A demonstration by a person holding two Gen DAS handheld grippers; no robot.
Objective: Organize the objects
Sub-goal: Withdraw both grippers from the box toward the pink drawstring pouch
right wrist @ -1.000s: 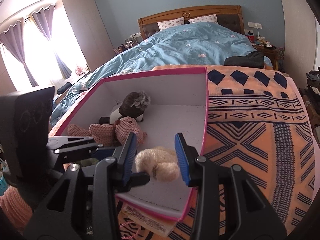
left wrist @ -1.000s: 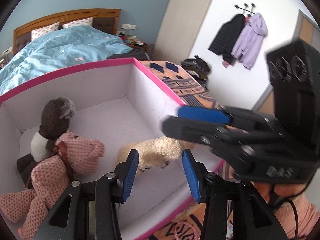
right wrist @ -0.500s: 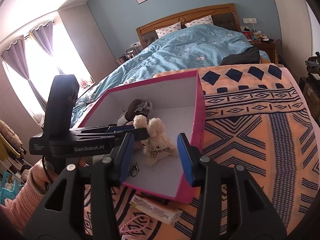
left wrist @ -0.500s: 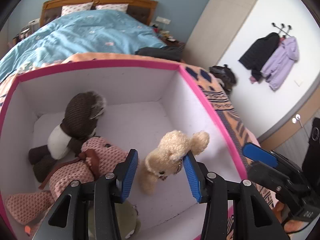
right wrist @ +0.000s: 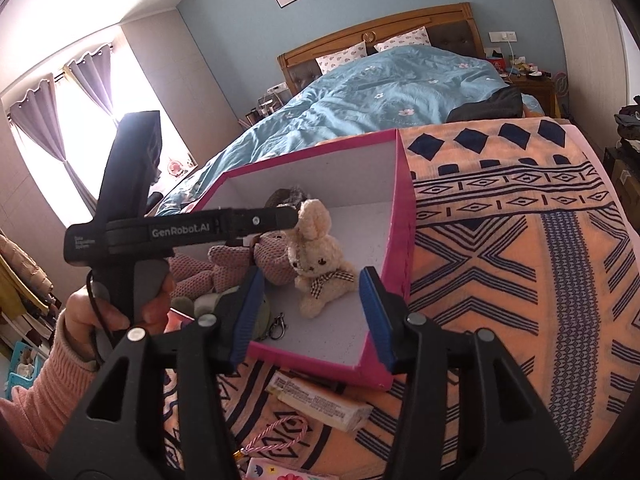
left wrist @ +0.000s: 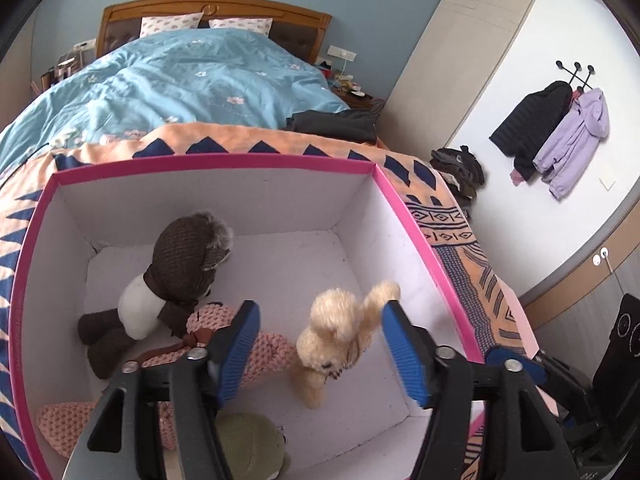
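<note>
since a second ago the cream fluffy plush rabbit point(left wrist: 340, 336) has gone from being pinched between both sets of tongs to sitting on the floor of the pink-edged white cardboard box point(left wrist: 208, 162), and the left tongs point(left wrist: 320, 354) have just been opening, their blue pads now spread with the rabbit between them but clear of both pads. the right tongs point(right wrist: 310, 314) have just been opening too and stand spread, nothing pressed between them; the rabbit sits just beyond their tips, inside the box.

the left wrist view looks down into the box: to the left of the left tongs lies a pink knitted plush toy point(left wrist: 264, 350), partly behind the left pad, and further left and beyond it a dark brown and white plush animal point(left wrist: 176, 276). under the left tongs' body a round olive-green soft toy point(left wrist: 248, 440) shows. the right tongs' blue tip appears at the lower right, outside the box wall.

the right wrist view shows what that one misses: the person's hand point(right wrist: 116, 312) in a pink knitted sleeve gripping the left tongs' handle, a small metal clasp point(right wrist: 278, 326) on the box floor near the left pad, and below the tongs, on the orange patterned blanket point(right wrist: 520, 280), a flat cream packet point(right wrist: 320, 402) and a pink twisted cord point(right wrist: 276, 434).
</note>
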